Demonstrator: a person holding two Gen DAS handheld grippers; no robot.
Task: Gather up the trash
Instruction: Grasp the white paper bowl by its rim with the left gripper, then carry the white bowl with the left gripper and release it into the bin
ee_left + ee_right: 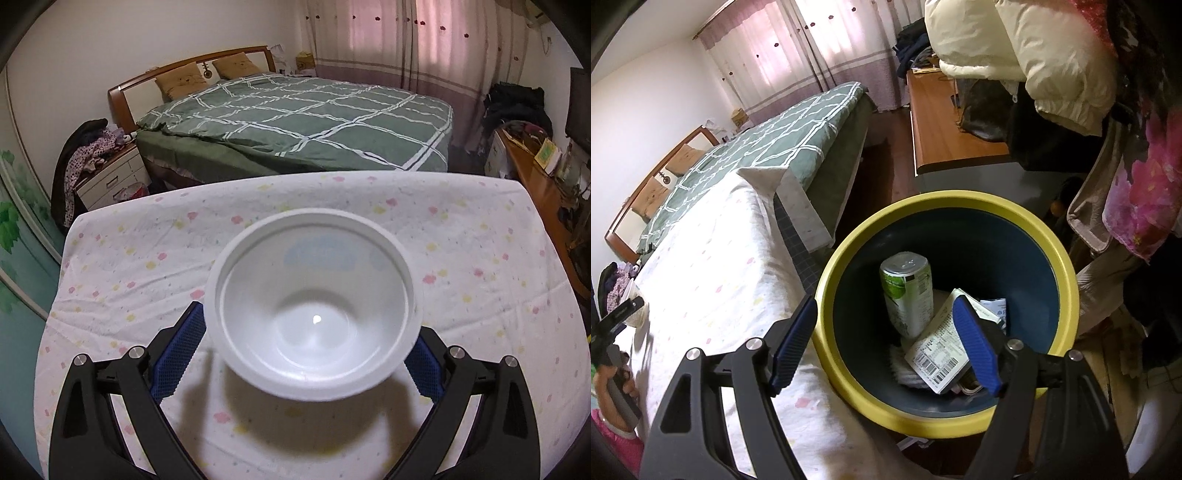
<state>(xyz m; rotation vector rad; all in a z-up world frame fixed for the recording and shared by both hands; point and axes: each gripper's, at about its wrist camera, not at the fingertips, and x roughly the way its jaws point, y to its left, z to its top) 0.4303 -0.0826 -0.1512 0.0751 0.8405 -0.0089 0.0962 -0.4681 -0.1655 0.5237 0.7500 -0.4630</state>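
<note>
My left gripper [306,339] is shut on a white plastic bowl [314,306], gripped by its sides and held above the table with the flowered cloth [129,258]; the bowl is empty. In the right wrist view, my right gripper [886,343] is open and empty, hovering over the near rim of a yellow-rimmed dark blue trash bin [1060,251]. Inside the bin lie a green can [908,291], a white carton with barcodes [942,354] and other scraps. The left gripper with the bowl shows at the far left edge [624,314].
The bin stands at the right edge of the cloth-covered table [713,266]. A green quilted bed [295,122] lies beyond the table. A wooden desk [945,122] and hanging clothes [1071,66] crowd the right side. A cluttered nightstand [110,173] stands left of the bed.
</note>
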